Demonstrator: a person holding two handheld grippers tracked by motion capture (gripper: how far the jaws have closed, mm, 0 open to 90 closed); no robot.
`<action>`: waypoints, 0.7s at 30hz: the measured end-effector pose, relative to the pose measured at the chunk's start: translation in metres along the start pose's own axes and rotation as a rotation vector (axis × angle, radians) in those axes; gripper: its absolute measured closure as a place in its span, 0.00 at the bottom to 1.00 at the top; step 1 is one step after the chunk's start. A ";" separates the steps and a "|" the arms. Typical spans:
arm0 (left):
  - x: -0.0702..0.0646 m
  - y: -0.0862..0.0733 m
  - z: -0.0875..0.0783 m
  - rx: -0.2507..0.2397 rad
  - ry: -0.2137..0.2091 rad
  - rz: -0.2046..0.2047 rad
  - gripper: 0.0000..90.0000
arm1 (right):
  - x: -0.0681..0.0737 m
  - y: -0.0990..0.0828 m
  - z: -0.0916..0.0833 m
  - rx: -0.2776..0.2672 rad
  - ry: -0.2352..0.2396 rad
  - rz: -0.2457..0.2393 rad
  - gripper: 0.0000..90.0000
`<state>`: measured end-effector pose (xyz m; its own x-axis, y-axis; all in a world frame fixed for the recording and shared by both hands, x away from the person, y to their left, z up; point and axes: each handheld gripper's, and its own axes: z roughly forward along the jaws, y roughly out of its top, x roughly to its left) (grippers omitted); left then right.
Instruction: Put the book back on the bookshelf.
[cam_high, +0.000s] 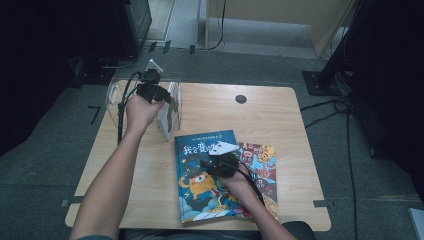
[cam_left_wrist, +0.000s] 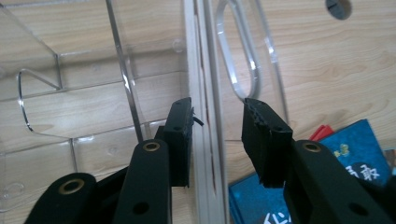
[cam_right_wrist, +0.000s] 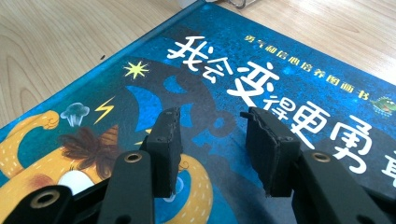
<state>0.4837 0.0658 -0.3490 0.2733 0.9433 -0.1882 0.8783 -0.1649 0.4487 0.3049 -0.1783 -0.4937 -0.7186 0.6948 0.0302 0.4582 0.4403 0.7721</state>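
the left hand-held gripper (cam_left_wrist: 215, 135) is up at the clear acrylic rack (cam_high: 172, 90) at the far left of the wooden bench (cam_high: 280, 120), with its jaws either side of a thin book (cam_left_wrist: 205, 93) that stands upright on edge in the rack. in the left gripper view the jaws stand partly apart; the left pad is right against the book's pale page edge and the right pad is clear of it with a gap, so the book is between them but not squeezed. the right hand-held gripper (cam_right_wrist: 212, 149) hovers low over the blue picture book (cam_right_wrist: 261, 93) that lies flat on the bench near the person's side, just beside the rack's foot. its jaws are about half open, with the blue cover showing between them and nothing held. under that book lies a second, colourful book (cam_high: 262, 170), sticking out at its right.
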 end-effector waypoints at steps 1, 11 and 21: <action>-0.001 0.000 -0.002 -0.003 -0.003 0.003 0.71 | 0.000 0.000 0.000 0.001 0.000 0.000 0.62; -0.004 -0.011 -0.020 -0.016 -0.034 0.039 0.65 | 0.000 0.000 0.000 0.000 0.001 0.001 0.62; 0.007 -0.036 -0.039 -0.062 -0.114 0.062 0.61 | 0.000 0.000 0.000 -0.001 0.000 -0.002 0.62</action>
<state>0.4386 0.0896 -0.3320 0.3721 0.8926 -0.2546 0.8336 -0.2007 0.5147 0.3051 -0.1785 -0.4937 -0.7195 0.6940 0.0283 0.4561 0.4413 0.7728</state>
